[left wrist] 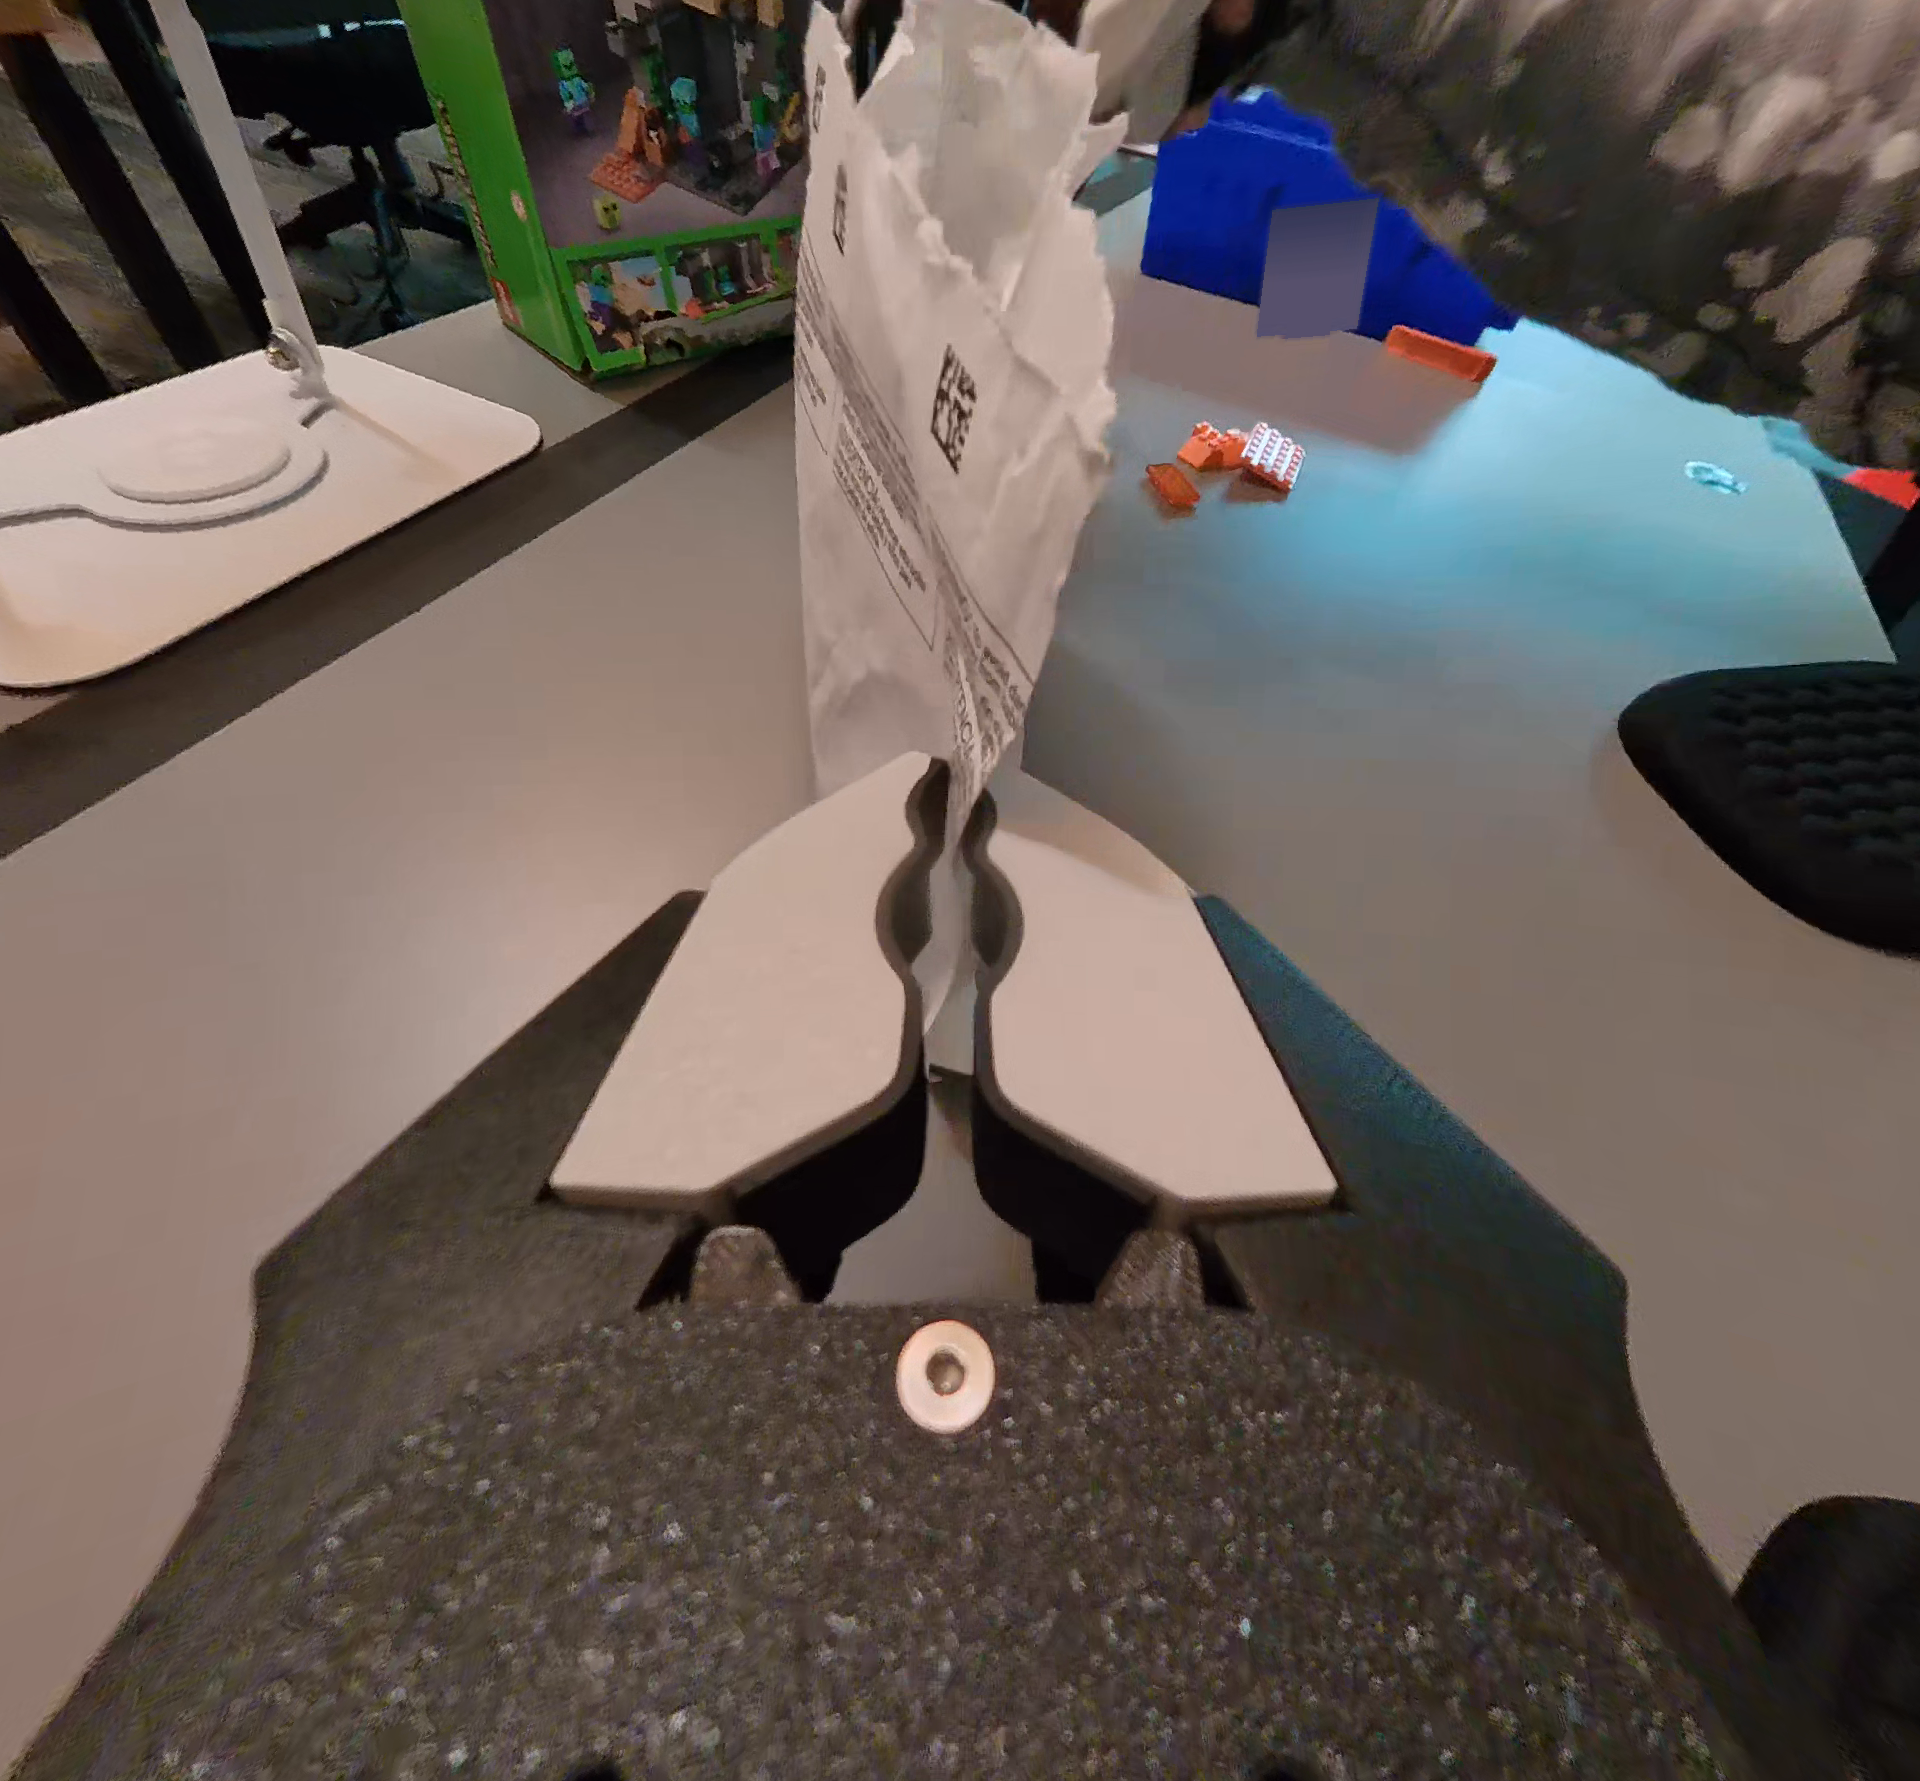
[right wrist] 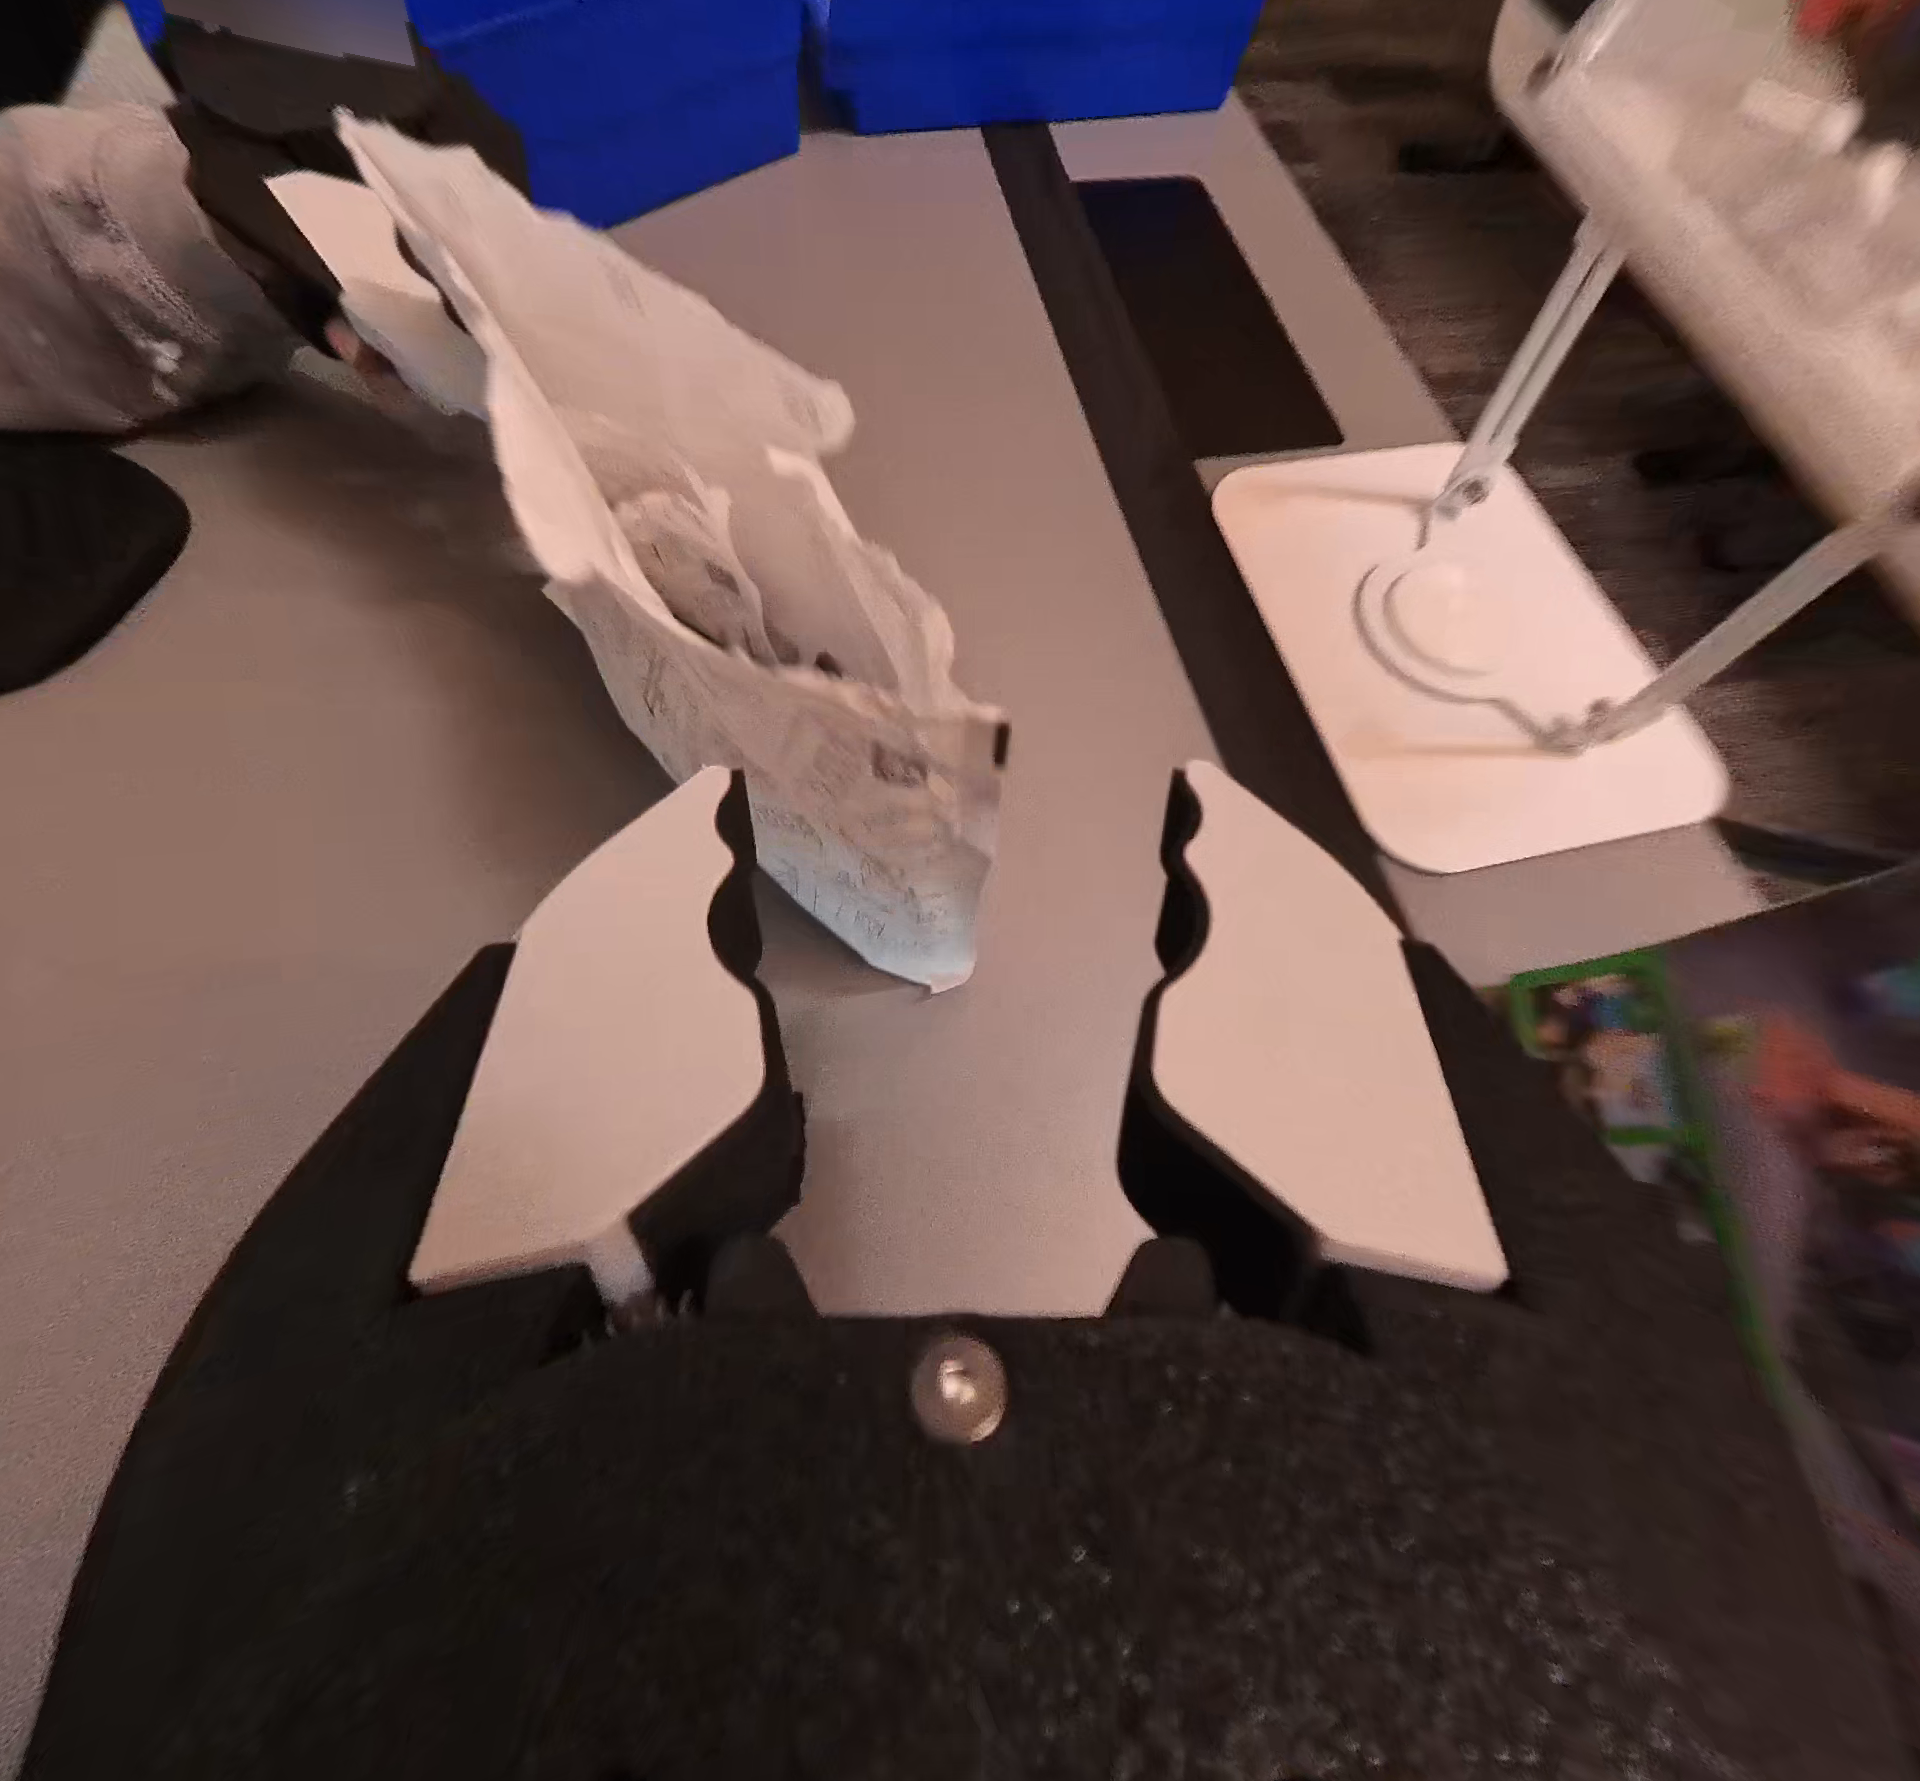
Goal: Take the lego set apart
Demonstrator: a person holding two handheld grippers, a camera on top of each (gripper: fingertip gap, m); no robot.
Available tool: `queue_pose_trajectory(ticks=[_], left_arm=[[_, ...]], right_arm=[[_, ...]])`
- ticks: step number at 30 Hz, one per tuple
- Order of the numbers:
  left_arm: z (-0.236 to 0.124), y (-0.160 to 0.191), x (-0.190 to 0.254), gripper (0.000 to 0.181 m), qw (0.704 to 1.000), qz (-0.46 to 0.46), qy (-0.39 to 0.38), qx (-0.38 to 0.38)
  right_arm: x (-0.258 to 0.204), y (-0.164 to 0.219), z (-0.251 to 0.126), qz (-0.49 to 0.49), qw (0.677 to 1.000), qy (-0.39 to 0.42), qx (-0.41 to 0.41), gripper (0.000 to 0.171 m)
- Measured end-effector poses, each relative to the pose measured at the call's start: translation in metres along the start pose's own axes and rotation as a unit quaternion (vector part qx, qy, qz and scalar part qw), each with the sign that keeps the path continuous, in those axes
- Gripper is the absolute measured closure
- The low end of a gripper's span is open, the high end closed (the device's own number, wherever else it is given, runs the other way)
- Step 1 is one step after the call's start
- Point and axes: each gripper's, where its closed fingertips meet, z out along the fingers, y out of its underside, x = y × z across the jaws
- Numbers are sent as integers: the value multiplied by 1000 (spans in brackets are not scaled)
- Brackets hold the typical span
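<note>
On the left wrist view, far left, I see a white flat-based desk lamp stand [left wrist: 208, 484] on the grey table [left wrist: 468, 900]. Next comes a green cardboard lego box with printed artwork [left wrist: 623, 152], upright at the table's far edge. At centre, my left gripper [left wrist: 951, 858] is clamped on the bottom edge of a white printed paper bag with a torn top [left wrist: 935, 401]; the bag stands up between the pads. To its right, small orange lego pieces [left wrist: 1242, 462] lie loose on the table, one flat orange piece [left wrist: 1439, 351] apart from them, just in front of a blue plastic bin [left wrist: 1247, 204]. A patterned sleeve [left wrist: 1662, 131] crosses the upper right.

On the right wrist view, the left gripper [right wrist: 405, 297] holds the bag [right wrist: 727, 588] at upper left; bag contents are blurred. My right gripper [right wrist: 956, 827] is spread wide and empty, its left finger [right wrist: 623, 1004] just beside the bag's torn end. Blue bins [right wrist: 1039, 48] sit beyond; the lamp stand [right wrist: 1455, 671] is right.
</note>
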Motion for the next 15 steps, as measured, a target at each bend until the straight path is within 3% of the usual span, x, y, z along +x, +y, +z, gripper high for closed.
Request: queue_pose_trajectory(ticks=[3,4,6,9,10,14,15], left_arm=[[0,2,-2,178,1000,19,-6,-12],[1,3,-3,175,1000,21,-7,-19],[2,4,-9,163,999,26,-25,-29],[1,-6,-18,135,996,62,-56,-19],[1,-11,-20,135,995,71,-65,-13],[3,-22,-30,181,990,96,-103,-18],[2,-23,-25,180,991,97,-88,-16]], right_arm=[[-6,21,30,18,998,-57,22,99],[-11,19,39,17,996,-79,34,109],[-18,13,50,-1,993,-100,56,150],[-26,5,57,-13,989,-131,66,169],[-29,4,59,-18,988,-138,67,171],[-36,2,60,-24,985,-154,70,171],[-39,3,57,-16,982,-172,71,171]])
